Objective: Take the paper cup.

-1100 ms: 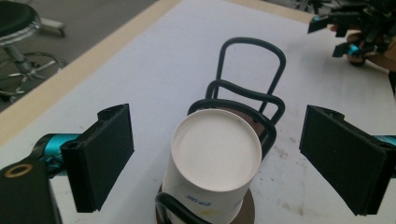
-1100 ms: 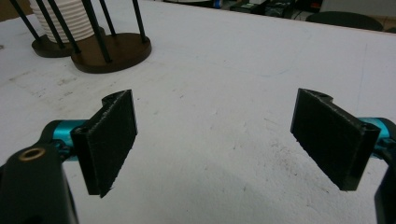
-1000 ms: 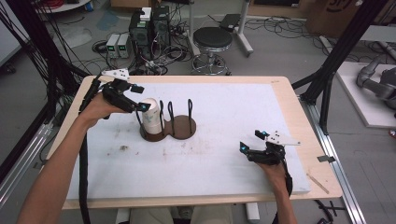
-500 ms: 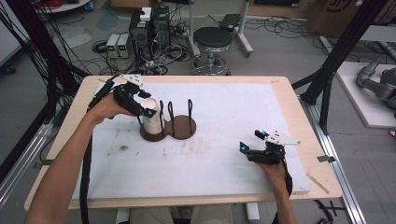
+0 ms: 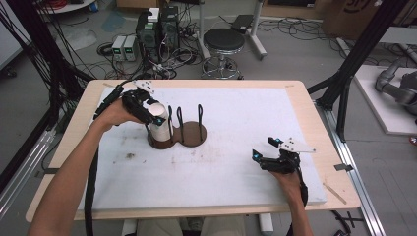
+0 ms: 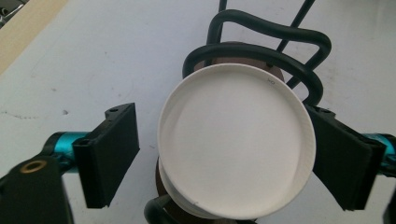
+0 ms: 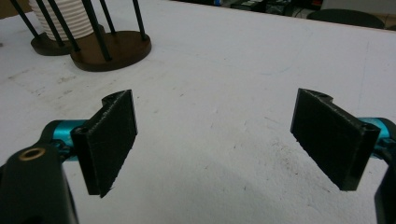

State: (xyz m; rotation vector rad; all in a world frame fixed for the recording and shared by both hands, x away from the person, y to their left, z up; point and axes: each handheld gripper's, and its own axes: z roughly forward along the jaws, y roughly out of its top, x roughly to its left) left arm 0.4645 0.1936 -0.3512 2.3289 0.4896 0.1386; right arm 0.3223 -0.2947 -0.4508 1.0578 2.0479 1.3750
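The right claw (image 5: 264,149) lies low on the white surface (image 5: 236,172) at the near right, its jaws spread wide with only bare surface between them. In the right gripper view the same claw (image 7: 212,135) faces across the mat toward the rack (image 7: 109,46), well apart from it.

Farther back and to the left, the left claw (image 5: 155,114) is at the top of a stack of white cups (image 5: 158,127) that stands on the left disc of the brown rack (image 5: 179,137), among its black wire loops. In the left gripper view the left claw (image 6: 224,154) has its jaws open on either side of the cups (image 6: 236,140): the right pad looks to touch the rim, though I cannot be sure of it, and the left pad stands apart. The top cup sits slightly askew on the one below.

Beyond the surface are a stool (image 5: 224,42) and computer boxes (image 5: 157,27) on the floor.
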